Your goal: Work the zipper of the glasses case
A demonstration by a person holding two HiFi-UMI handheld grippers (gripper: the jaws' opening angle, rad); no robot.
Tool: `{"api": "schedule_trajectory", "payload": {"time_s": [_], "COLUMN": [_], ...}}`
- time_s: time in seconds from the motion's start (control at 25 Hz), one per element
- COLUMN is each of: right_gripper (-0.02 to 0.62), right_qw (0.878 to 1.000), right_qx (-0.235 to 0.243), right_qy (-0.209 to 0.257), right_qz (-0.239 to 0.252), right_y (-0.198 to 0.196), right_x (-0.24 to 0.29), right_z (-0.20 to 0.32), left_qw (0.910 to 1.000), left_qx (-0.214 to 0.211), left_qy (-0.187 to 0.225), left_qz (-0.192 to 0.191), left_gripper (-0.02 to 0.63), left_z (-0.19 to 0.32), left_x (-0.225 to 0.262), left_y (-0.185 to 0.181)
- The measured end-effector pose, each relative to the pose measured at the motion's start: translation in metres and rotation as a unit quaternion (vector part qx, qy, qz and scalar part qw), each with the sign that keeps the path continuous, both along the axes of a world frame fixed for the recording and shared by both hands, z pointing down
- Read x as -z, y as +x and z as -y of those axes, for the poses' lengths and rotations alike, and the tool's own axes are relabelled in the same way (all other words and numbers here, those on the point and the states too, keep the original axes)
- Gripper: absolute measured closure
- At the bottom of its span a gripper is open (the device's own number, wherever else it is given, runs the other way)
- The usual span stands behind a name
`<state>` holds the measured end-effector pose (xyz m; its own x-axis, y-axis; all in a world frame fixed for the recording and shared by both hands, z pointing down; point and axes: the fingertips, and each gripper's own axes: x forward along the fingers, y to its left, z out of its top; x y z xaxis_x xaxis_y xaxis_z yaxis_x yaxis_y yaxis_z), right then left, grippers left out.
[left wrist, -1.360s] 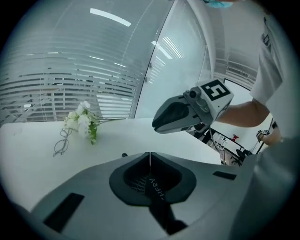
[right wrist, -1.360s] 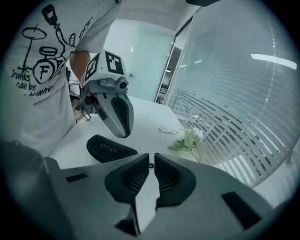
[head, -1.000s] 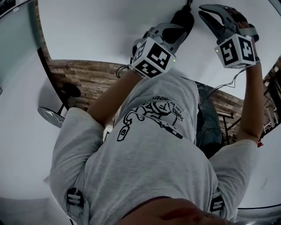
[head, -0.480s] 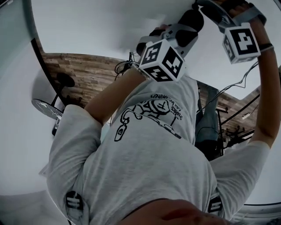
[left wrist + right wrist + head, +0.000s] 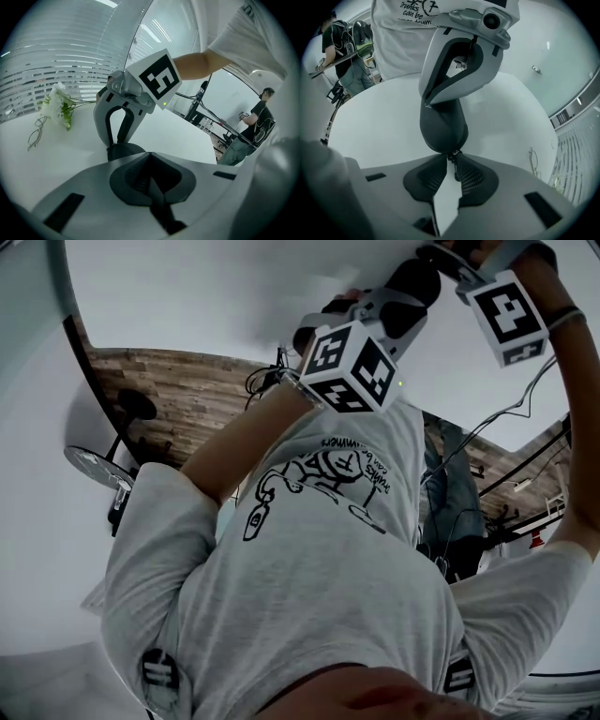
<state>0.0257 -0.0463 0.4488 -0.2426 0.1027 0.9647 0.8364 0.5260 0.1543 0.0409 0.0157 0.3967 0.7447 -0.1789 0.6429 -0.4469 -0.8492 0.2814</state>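
Note:
The dark glasses case (image 5: 443, 124) lies on the white table (image 5: 379, 122). My left gripper (image 5: 440, 96) is shut on its far end, the light grey fingers (image 5: 433, 70) clamped round the case. My right gripper (image 5: 451, 159) is shut on the small zipper pull (image 5: 452, 155) at the case's near end. In the left gripper view, the left gripper (image 5: 149, 157) has its jaws together over the case (image 5: 125, 151), and the right gripper (image 5: 117, 124) stands opposite with its marker cube. The head view shows the case (image 5: 412, 282) at the top edge between both grippers.
A bunch of white flowers (image 5: 58, 103) and a pair of wire glasses (image 5: 35, 136) lie on the table (image 5: 61, 159) to the left. A person in a black shirt (image 5: 257, 122) stands beyond the table's far edge. Wood floor (image 5: 178, 395) shows below the table edge.
One second ago the right gripper was open and apart from the case. It has since moved in to the case's end and shut on the zipper pull. Both grippers have drifted up in the head view.

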Motion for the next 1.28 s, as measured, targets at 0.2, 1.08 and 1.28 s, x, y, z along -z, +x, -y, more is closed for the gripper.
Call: {"api": "schedule_trajectory", "payload": {"time_s": [0.2,1.08,1.28], "right_gripper": [0.574,0.587,0.541], "right_qw": [1.000,0.988,0.989], "right_qx": [0.001,-0.135,-0.134], "right_qy": [0.018,0.021,-0.008], "right_qz": [-0.004,0.077,0.060], "right_y": [0.006,0.011,0.008], "right_x": [0.000,0.006,0.003], "right_z": [0.007,0.011,0.012], "left_qw": [1.0000,0.9998,0.9999], "left_qx": [0.000,0.020,0.015], "left_qy": [-0.001,-0.001,0.001], "left_qz": [0.000,-0.006,-0.007], "left_gripper": [0.584,0.586,0.586], "left_z": [0.000,0.008,0.007], "left_x": [-0.002,0.002,-0.001], "left_y": [0.000,-0.001,-0.002]}}
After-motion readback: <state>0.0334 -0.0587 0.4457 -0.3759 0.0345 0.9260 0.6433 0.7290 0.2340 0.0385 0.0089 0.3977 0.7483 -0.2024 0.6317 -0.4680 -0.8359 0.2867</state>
